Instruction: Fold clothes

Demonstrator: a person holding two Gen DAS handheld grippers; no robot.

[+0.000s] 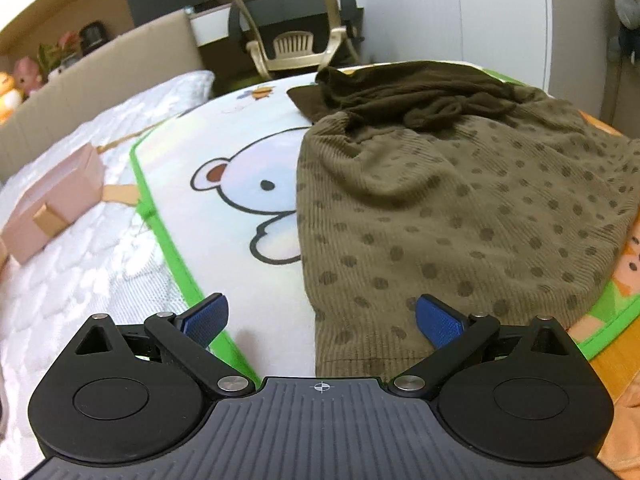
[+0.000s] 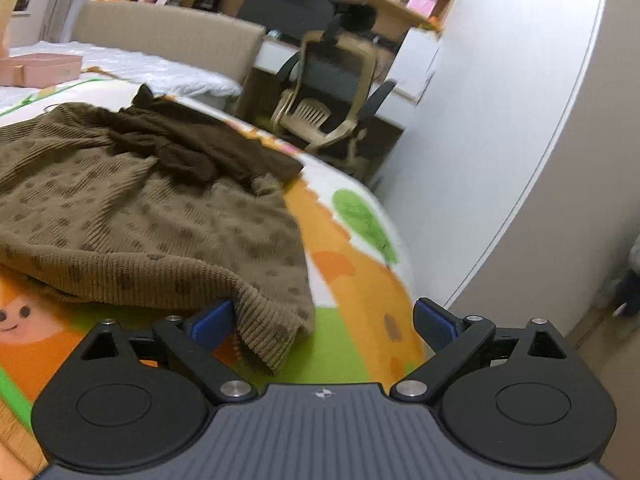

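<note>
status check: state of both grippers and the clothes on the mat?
left gripper: open, holding nothing, over the sweater's near hem.
right gripper: open, sweater corner between its fingers, not clamped.
dotted olive sweater: unfolded, spread and rumpled on the cartoon mat.
dark brown garment: bunched on the sweater's far end.

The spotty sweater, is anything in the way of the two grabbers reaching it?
Nothing visible blocks them. The left gripper is open right at the hem of the spotty sweater, and the right gripper is open with the sweater's corner already between its fingers. A dark brown garment lies on the sweater's far end, away from both.
</note>
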